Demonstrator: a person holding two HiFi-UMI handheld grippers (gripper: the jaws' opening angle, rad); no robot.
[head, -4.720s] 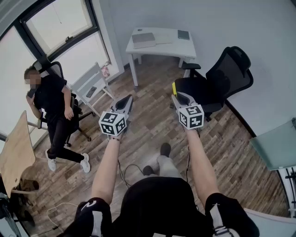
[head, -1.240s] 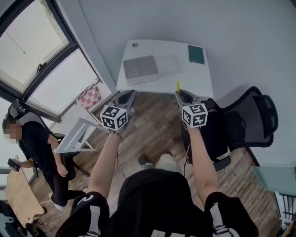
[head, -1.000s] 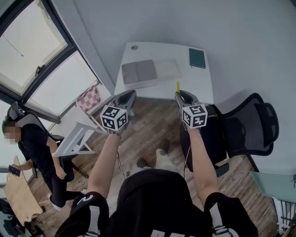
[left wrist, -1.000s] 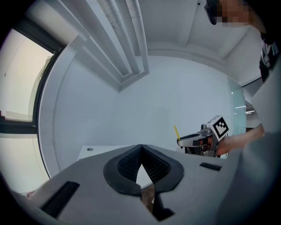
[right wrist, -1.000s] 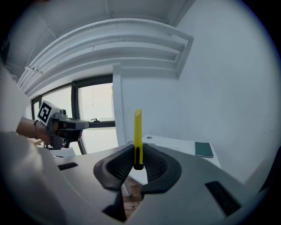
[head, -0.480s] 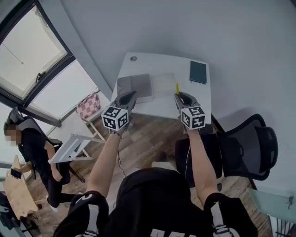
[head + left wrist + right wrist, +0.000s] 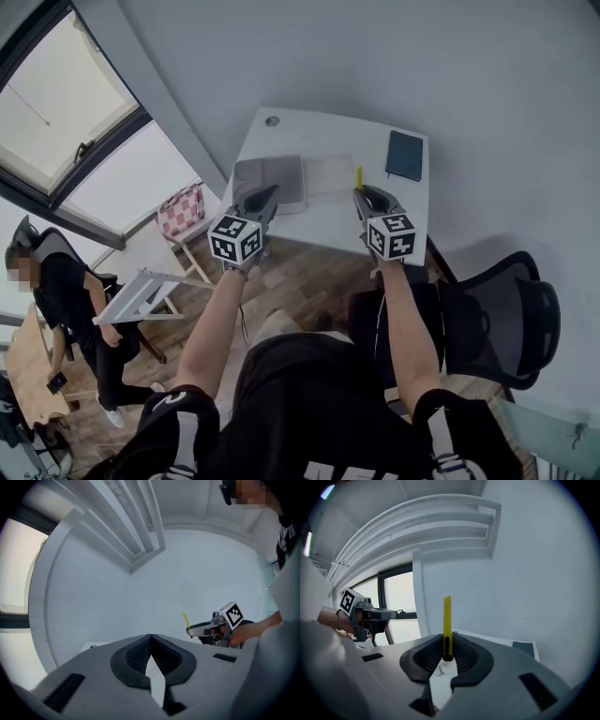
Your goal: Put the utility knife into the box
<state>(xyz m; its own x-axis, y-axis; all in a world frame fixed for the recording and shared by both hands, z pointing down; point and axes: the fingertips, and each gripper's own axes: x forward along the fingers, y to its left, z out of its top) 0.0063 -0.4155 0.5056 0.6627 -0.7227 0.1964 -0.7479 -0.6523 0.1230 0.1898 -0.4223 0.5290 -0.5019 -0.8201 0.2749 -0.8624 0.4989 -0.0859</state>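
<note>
A yellow utility knife point(image 7: 358, 178) stands upright between the pads of my right gripper point(image 7: 357, 194), which is shut on it. In the right gripper view the knife point(image 7: 447, 618) rises from the jaws, with the white table point(image 7: 487, 641) beyond. A grey box point(image 7: 269, 180) lies on the table's point(image 7: 328, 225) left half. My left gripper point(image 7: 268, 194) hovers at the box's near edge, shut with nothing in it. The left gripper view shows those tips point(image 7: 151, 638) meeting and the right gripper point(image 7: 199, 630) with the knife point(image 7: 185, 619) off to the right.
A clear flat lid point(image 7: 328, 172) lies beside the box, and a dark notebook point(image 7: 405, 155) sits at the table's right end. A black office chair point(image 7: 497, 314) stands at the right. At the left are a person point(image 7: 56, 281), a white folding chair point(image 7: 141, 292) and a window point(image 7: 56, 84).
The table has come closer: both grippers, earlier over the wooden floor, now reach over its near edge. The knife stays in the right gripper. The left gripper remains shut.
</note>
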